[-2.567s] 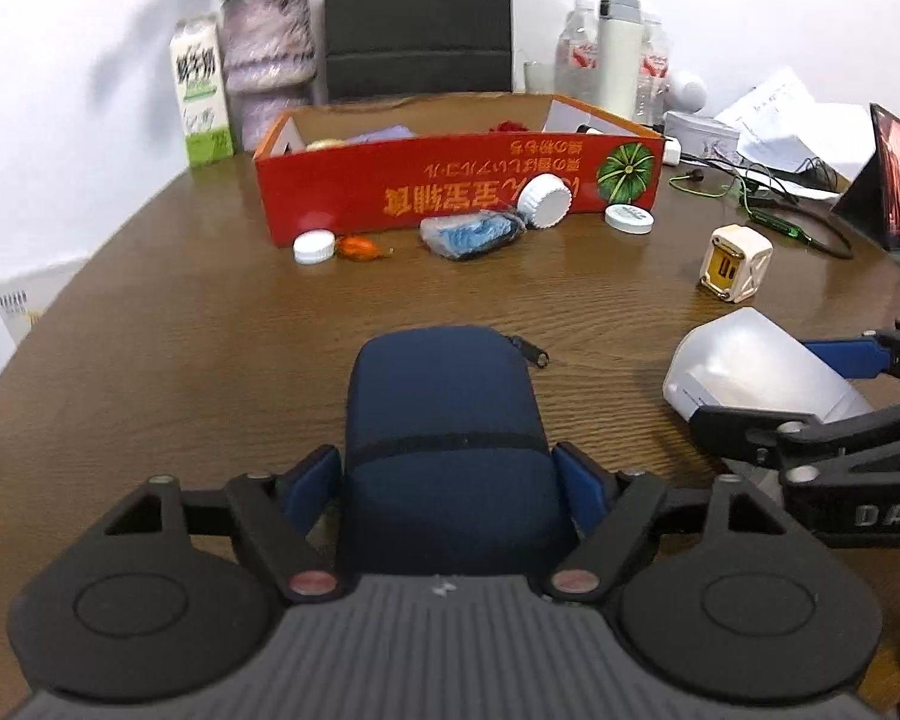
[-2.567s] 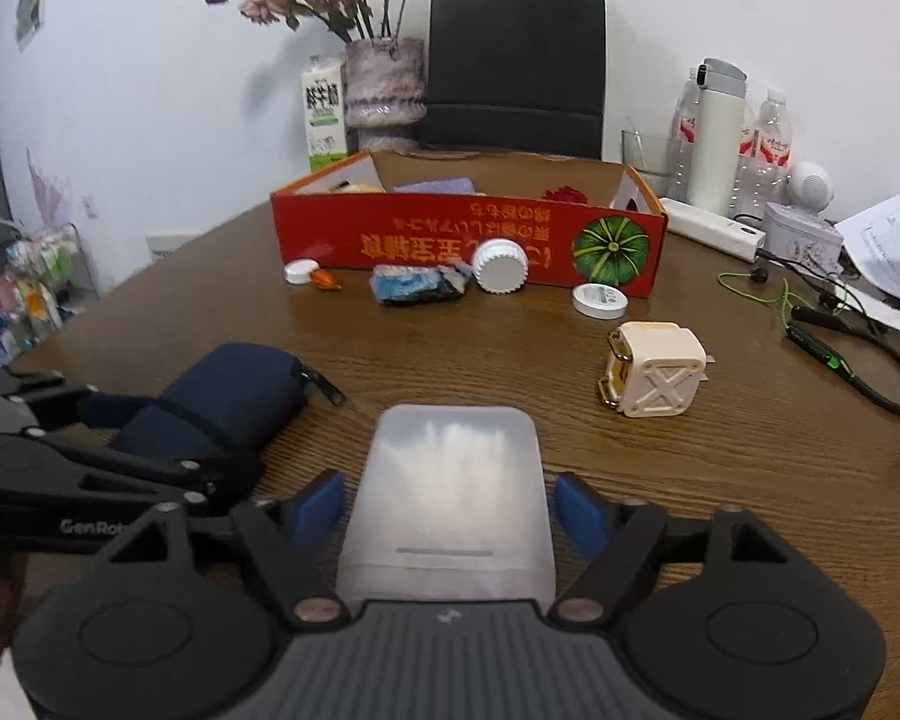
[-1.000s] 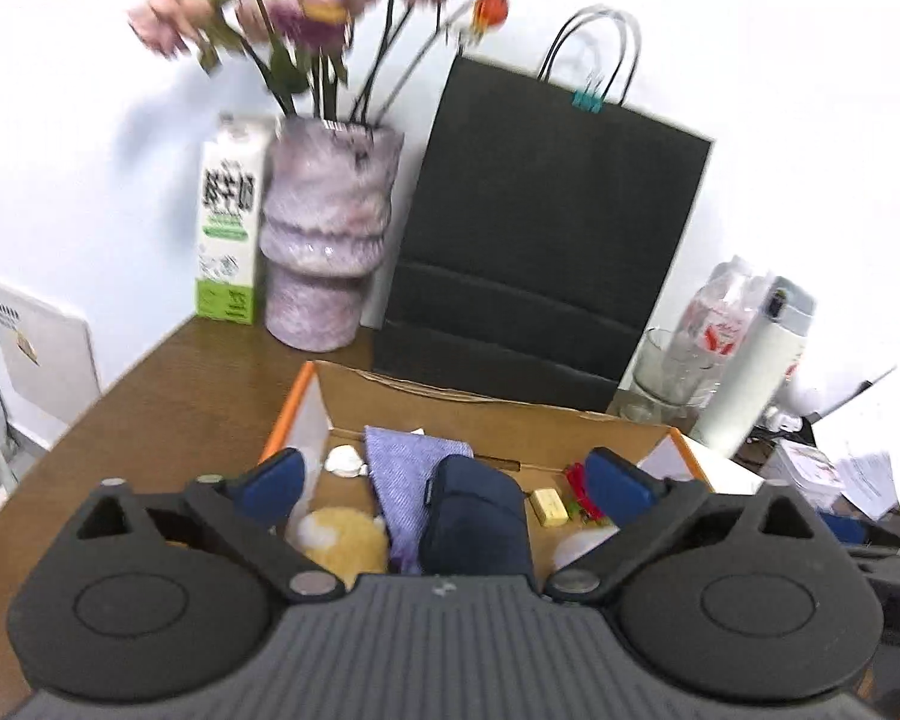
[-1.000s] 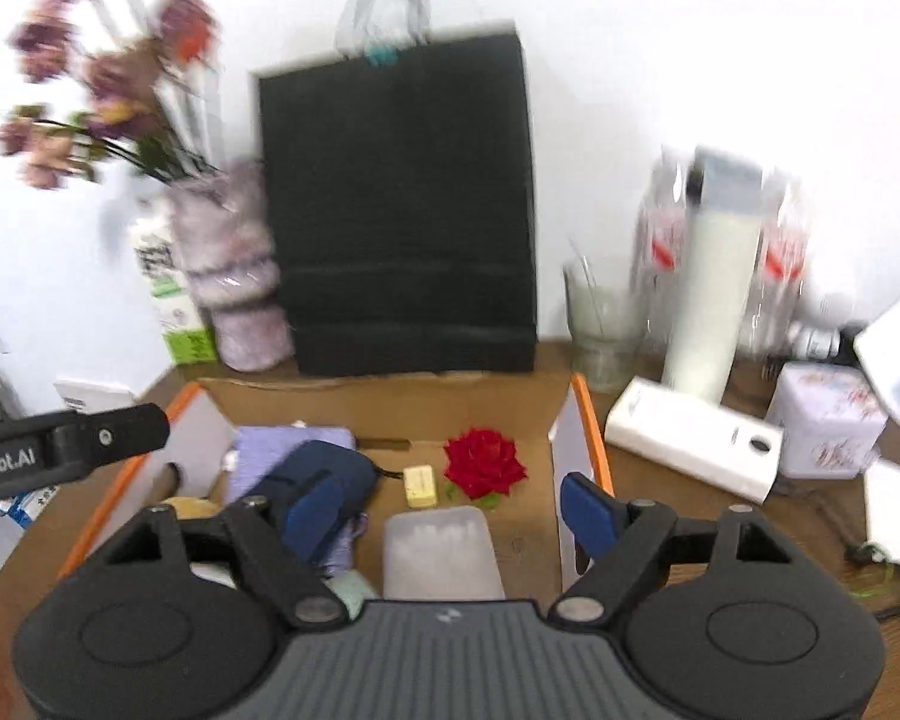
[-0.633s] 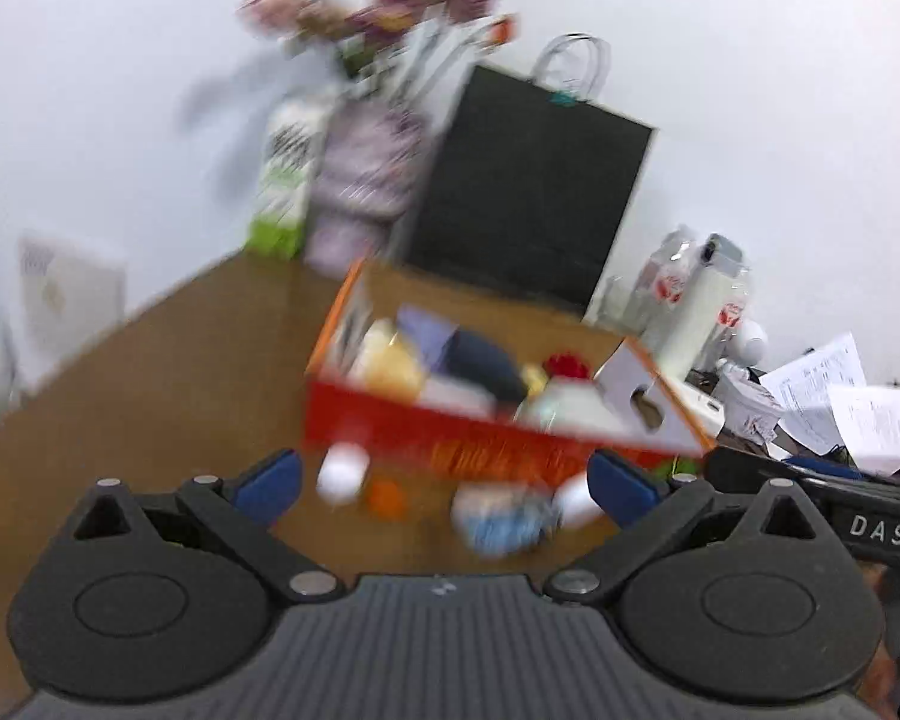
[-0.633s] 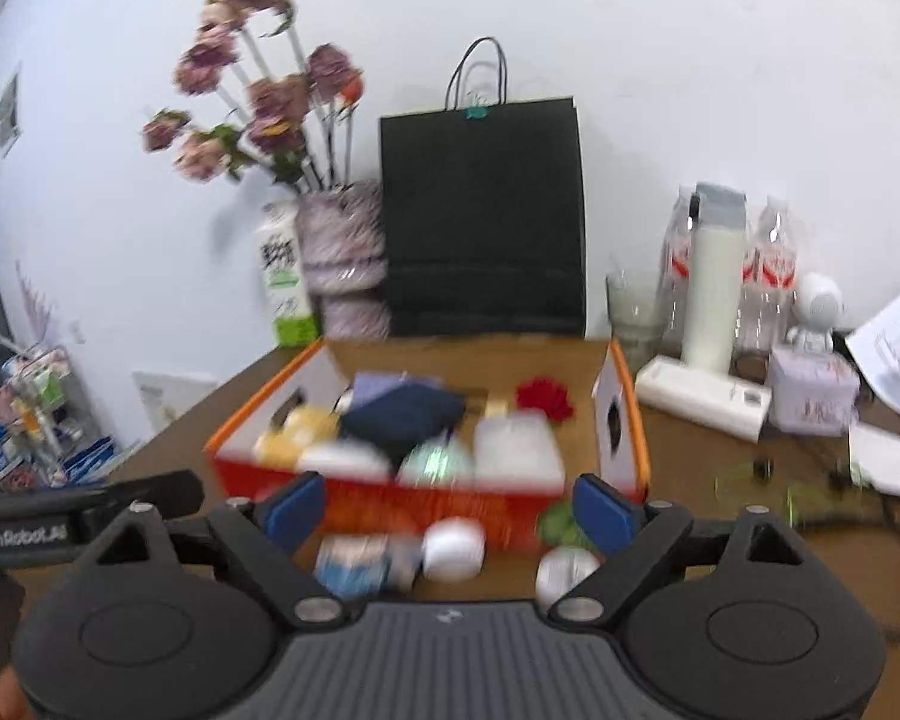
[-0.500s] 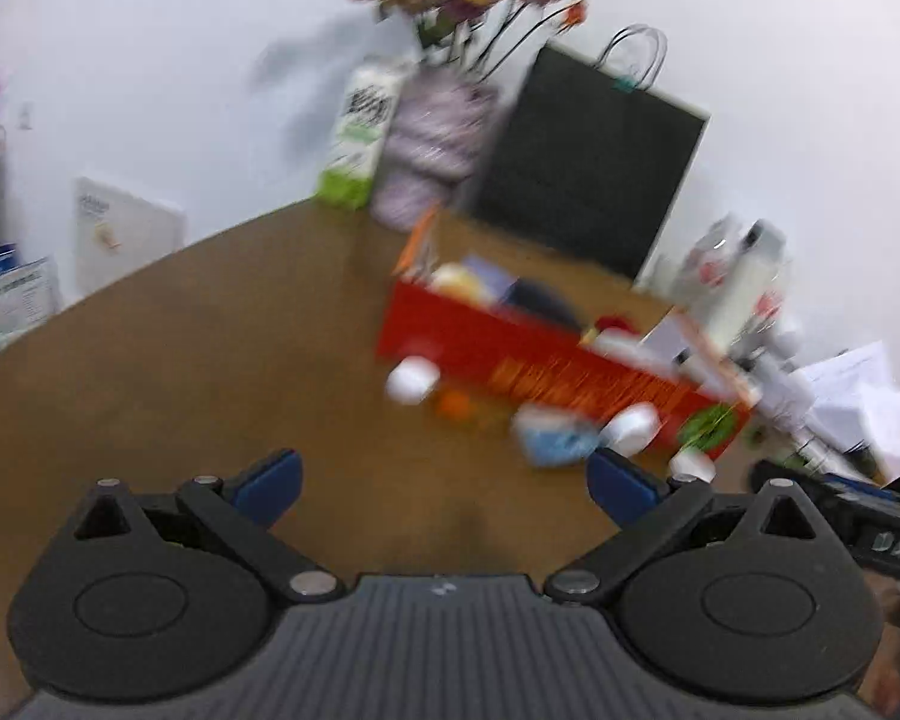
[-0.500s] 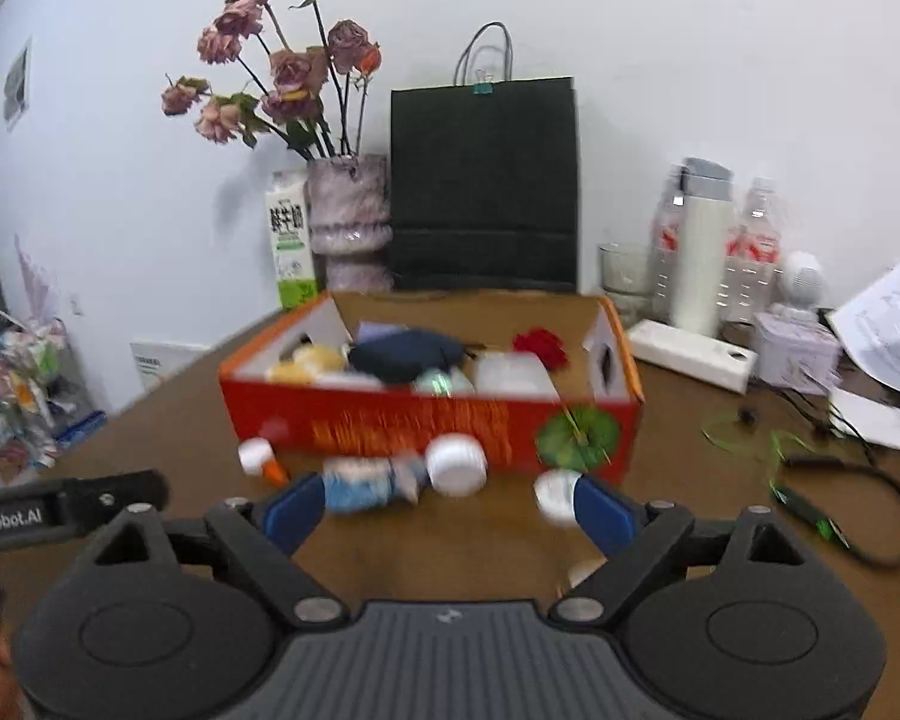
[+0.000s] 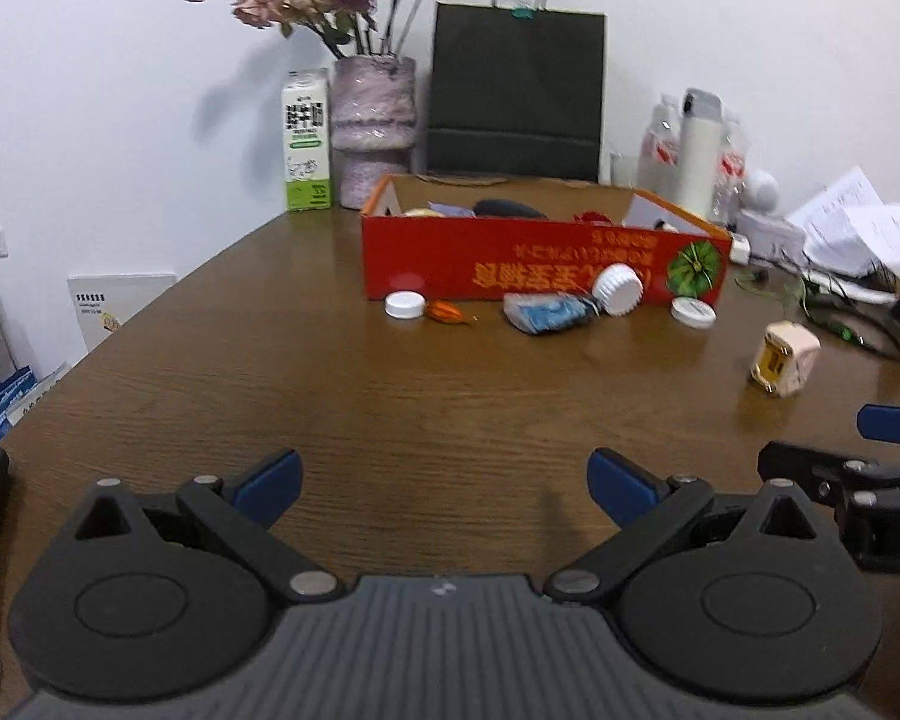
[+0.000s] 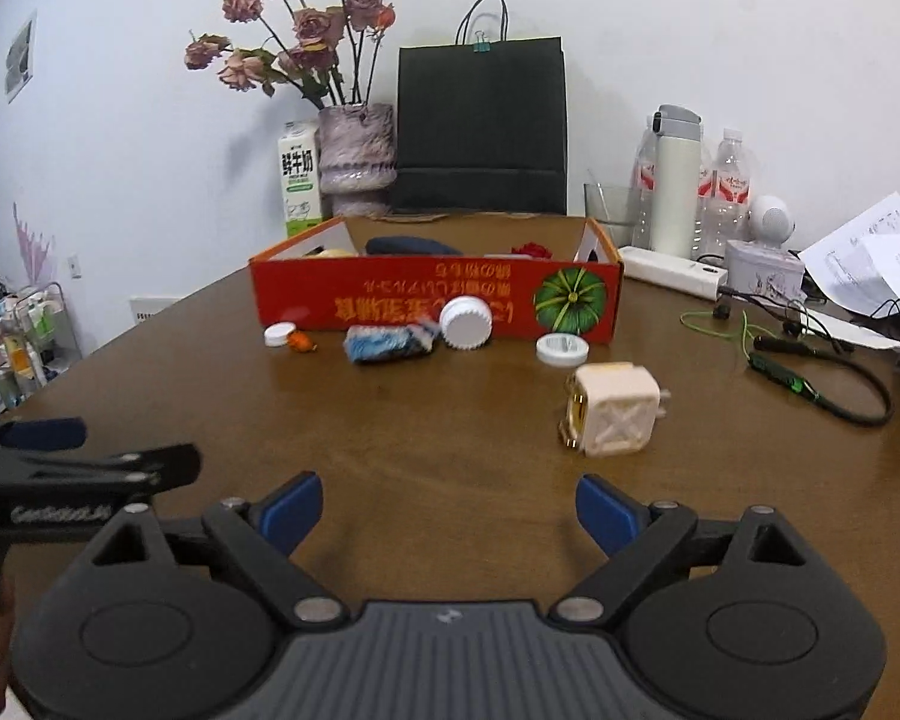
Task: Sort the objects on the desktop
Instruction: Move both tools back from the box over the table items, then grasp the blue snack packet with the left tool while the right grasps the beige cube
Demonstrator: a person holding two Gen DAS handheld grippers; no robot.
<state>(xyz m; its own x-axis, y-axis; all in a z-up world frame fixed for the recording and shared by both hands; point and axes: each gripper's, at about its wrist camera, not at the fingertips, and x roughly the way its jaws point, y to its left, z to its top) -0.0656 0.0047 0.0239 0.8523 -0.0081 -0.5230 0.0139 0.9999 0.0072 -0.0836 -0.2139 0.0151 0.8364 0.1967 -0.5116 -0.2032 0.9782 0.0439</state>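
Observation:
My left gripper [image 9: 444, 483] is open and empty, low over the near table. My right gripper [image 10: 447, 507] is also open and empty beside it. A red cardboard box [image 9: 540, 267] [image 10: 432, 300] stands mid-table and holds the dark blue pouch [image 10: 411, 246] and a red rose [image 10: 533, 250]. In front of it lie a small white cap [image 9: 405, 304], an orange candy [image 9: 445, 312], a blue wrapped packet [image 9: 547, 312], a ribbed white lid [image 10: 465, 323], a flat white lid [image 10: 561, 350] and a cream cube charger [image 10: 613, 417].
A vase of dried flowers [image 10: 357, 150], a milk carton [image 10: 299, 177] and a black paper bag [image 10: 480, 126] stand behind the box. Bottles and a thermos [image 10: 675, 180], a power strip [image 10: 672, 279], papers and cables [image 10: 822, 384] fill the right side.
Both grippers carried the pouch and the white case to the box, let go of them inside it, then pulled back low over the near table, open and empty.

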